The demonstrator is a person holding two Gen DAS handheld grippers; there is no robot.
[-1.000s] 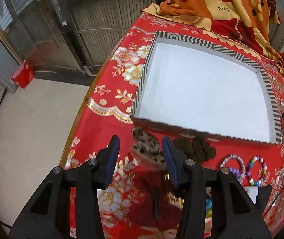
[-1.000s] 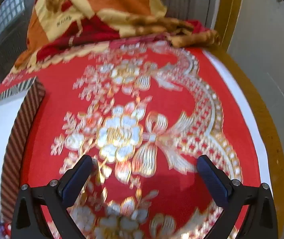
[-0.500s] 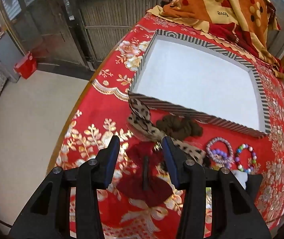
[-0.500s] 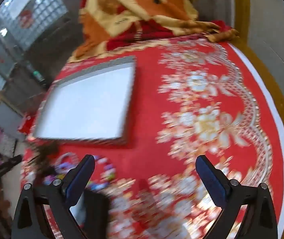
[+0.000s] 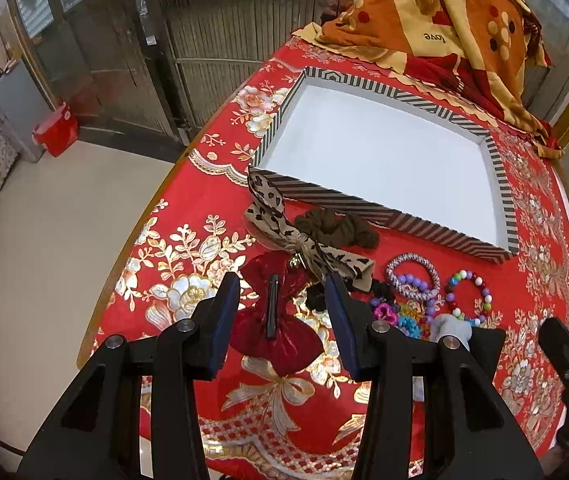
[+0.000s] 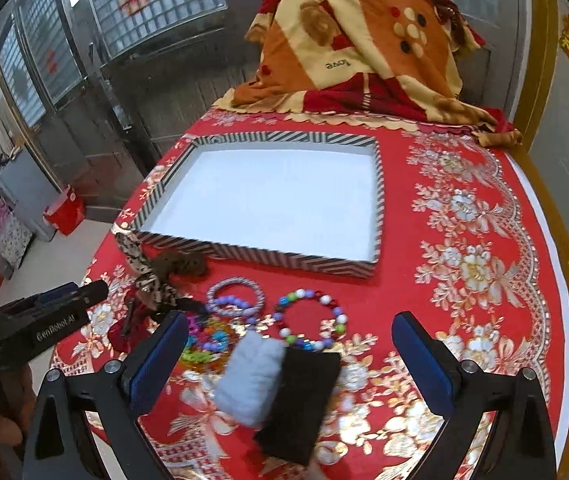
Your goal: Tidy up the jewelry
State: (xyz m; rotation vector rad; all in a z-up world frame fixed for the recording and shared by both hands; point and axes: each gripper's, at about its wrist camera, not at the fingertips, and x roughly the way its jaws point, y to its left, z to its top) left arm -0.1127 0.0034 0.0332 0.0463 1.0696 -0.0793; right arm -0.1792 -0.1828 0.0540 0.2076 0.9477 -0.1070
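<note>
Right wrist view, striped tray (image 6: 379, 200) mid-table, bare red tablecloth (image 6: 480, 240) rightward

Right gripper (image 6: 288, 364) agape above bracelets (image 6: 272, 308); pouches (image 6: 276, 380) blurry.

A round table (image 6: 484, 216) under a red cloth with gold flowers fills the middle of both views. On it lie a striped-rimmed white tray (image 6: 380, 200) at centre, a folded orange blanket (image 6: 364, 48) at the top, and below the tray (crowded together) a leopard ribbon (image 5: 272, 216), brown scrunchie (image 5: 336, 230), red bow (image 5: 276, 320), bead bracelets (image 6: 308, 316) and grey and black pads (image 6: 276, 384).
</note>
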